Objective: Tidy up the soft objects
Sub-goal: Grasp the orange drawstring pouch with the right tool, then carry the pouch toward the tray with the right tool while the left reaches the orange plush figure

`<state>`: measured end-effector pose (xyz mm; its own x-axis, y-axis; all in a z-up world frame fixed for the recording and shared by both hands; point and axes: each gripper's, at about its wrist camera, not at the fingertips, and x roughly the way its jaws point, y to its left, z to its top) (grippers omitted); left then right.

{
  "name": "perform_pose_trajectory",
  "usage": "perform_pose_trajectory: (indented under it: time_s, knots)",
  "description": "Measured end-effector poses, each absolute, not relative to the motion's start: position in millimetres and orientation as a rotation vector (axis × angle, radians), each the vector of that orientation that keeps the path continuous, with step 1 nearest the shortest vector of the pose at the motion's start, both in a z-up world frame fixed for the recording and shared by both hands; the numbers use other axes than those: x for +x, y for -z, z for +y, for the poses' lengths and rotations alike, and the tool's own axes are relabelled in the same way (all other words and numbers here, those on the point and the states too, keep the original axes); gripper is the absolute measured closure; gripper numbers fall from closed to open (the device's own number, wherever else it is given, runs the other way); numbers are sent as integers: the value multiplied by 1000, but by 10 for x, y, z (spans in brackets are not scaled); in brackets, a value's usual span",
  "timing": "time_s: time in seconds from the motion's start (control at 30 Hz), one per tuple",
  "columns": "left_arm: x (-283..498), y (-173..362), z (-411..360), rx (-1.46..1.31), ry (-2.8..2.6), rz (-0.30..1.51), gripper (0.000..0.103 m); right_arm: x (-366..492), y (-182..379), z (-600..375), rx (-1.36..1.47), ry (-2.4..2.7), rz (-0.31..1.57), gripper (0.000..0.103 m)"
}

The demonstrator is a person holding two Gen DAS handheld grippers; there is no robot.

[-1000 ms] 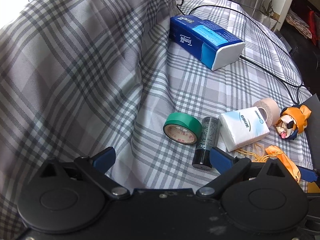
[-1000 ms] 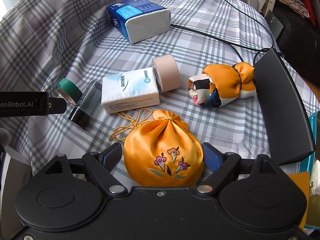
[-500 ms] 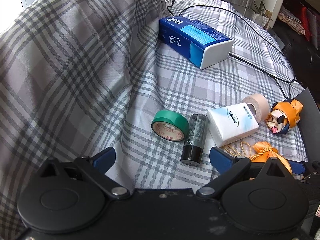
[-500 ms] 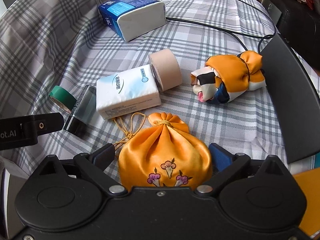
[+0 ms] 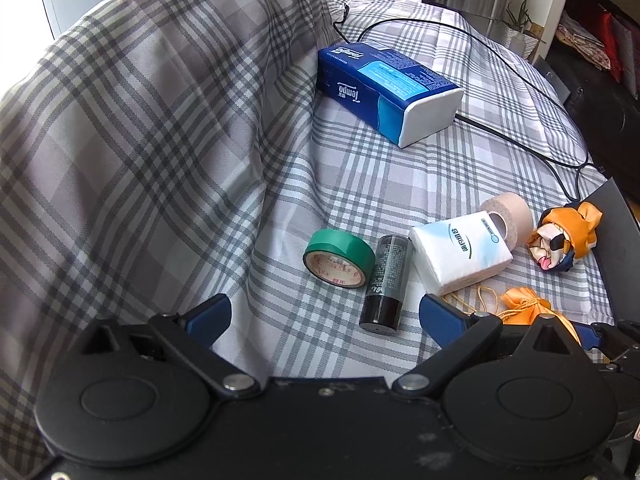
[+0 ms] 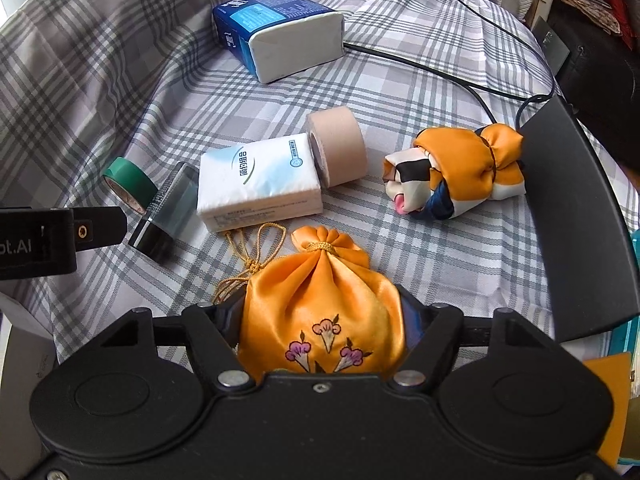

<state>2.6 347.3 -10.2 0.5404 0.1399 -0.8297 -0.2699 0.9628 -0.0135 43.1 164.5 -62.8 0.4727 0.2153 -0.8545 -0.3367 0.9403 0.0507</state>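
Observation:
An orange satin drawstring pouch (image 6: 320,300) with embroidered flowers sits between the fingers of my right gripper (image 6: 322,320), which is shut on it; its top also shows in the left wrist view (image 5: 524,304). An orange plush doll (image 6: 460,172) lies to the right, also seen in the left wrist view (image 5: 560,236). A white tissue pack (image 6: 256,184) and a blue tissue pack (image 6: 280,32) lie on the plaid cloth. My left gripper (image 5: 324,316) is open and empty, near a black cylinder (image 5: 386,280).
A green tape roll (image 5: 338,258) and a beige tape roll (image 6: 338,144) lie by the white pack. A black cable (image 6: 460,80) runs across the back. A dark curved panel (image 6: 580,220) stands at the right. The cloth rises in a high fold (image 5: 140,140) at the left.
My right gripper has closed its fingers onto the orange pouch. The left gripper has drawn back a little and stays open.

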Motion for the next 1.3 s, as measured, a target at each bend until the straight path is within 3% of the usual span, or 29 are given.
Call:
perform_pose_trajectory:
  time_s: [0.4,0.87,1.3]
  knots:
    - [41,-163,3301,-136,-223,926,2,285,37,1216,59,-351,879,36]
    - [-112,-613,2651,-78,-136,731,0,197,-468,139,250,-90,683,36]
    - [-25,-240,2052,-9,-33,845,1,-34,-537,-765,401,149,608,36]
